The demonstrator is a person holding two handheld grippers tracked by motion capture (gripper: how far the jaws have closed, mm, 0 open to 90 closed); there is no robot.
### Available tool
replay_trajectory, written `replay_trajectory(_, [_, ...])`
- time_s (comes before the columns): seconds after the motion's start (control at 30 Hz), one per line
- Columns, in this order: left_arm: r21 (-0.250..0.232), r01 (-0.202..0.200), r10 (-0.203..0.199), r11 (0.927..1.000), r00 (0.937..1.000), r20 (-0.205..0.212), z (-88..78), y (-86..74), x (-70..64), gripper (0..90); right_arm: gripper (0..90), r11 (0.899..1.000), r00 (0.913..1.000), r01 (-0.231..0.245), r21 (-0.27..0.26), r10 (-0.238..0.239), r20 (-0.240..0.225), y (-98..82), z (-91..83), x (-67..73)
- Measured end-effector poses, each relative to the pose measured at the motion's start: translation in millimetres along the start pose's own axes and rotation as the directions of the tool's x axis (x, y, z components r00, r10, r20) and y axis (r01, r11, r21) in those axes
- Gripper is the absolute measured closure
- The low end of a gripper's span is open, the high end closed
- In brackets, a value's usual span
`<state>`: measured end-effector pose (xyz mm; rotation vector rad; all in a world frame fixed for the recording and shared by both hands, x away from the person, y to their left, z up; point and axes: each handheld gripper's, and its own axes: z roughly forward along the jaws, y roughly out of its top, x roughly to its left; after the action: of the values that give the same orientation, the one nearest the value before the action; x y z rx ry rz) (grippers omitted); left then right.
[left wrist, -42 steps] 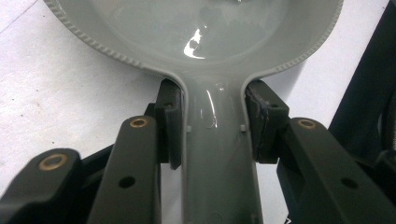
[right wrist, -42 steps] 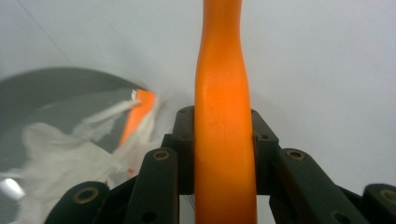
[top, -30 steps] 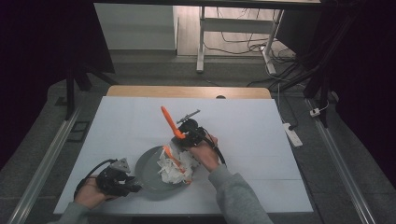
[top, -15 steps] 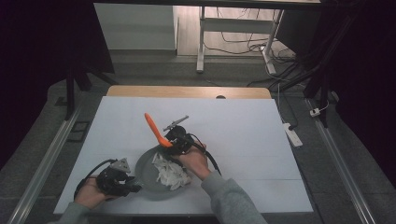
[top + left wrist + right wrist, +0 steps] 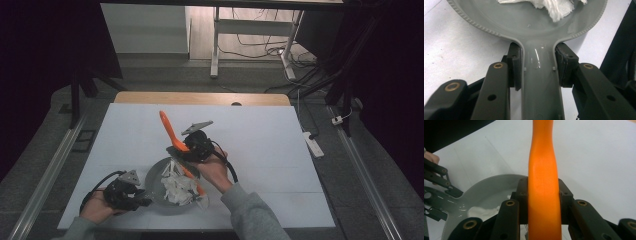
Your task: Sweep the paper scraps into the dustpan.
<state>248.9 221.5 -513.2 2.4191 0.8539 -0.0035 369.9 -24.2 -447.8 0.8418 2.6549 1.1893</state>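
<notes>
Judging by looks: orange spatula (image 5: 172, 134) rigid, light, smooth plastic, likely slippery; best held mid-handle, where the right gripper (image 5: 192, 147) clamps it, blade end down among crumpled white paper (image 5: 177, 185). Paper soft, near weightless. Grey pan (image 5: 156, 176) stiff, sits on the white tabletop (image 5: 260, 145); left gripper (image 5: 131, 192) closed around its handle (image 5: 539, 82), just beside the bowl.

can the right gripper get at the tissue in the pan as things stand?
Probably not with its jaws: the right gripper is shut on the orange utensil. The white tissue lies uncovered in the grey pan, which the left gripper holds by the handle, so the utensil's lower end likely reaches it.
</notes>
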Motion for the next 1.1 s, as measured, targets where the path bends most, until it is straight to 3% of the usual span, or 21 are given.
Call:
replay_trajectory(0.37, [-0.002, -0.009, 0.009, 1.0, 0.9999, 0.011, -1.2, -2.2, 1.0, 61.4, 70.0, 0.999, 0.9985, -0.029, -0.016, 0.03, 0.047, -13.2, -19.0, -16.8])
replay_trajectory(0.5, [-0.002, -0.023, 0.023, 0.9997, 0.9995, 0.022, -3.3, -7.0, 2.3, 61.4, 70.0, 0.999, 0.997, -0.045, -0.003, 0.045, 0.063, -22.7, -26.4, -24.3])
replay_trajectory(0.7, [-0.01, -0.008, 0.009, 0.9999, 0.9998, 0.021, -10.5, -17.0, 7.0, 61.4, 70.0, 0.997, 0.9944, -0.069, 0.035, 0.066, 0.083, -43.0, -34.5, -29.5])
replay_trajectory(0.93, [0.003, -0.038, 0.038, 0.9993, 0.9988, 0.032, -23.0, -33.3, 8.6, 61.3, 70.0, 0.993, 0.9882, -0.099, 0.068, 0.09, 0.124, -61.0, -39.4, -33.8])
replay_trajectory(1.1, [0.018, -0.072, 0.071, 0.9972, 0.9962, 0.051, -26.7, -42.3, 4.1, 61.4, 70.0, 0.989, 0.9857, -0.123, 0.085, 0.112, 0.126, -67.1, -40.1, -32.9])
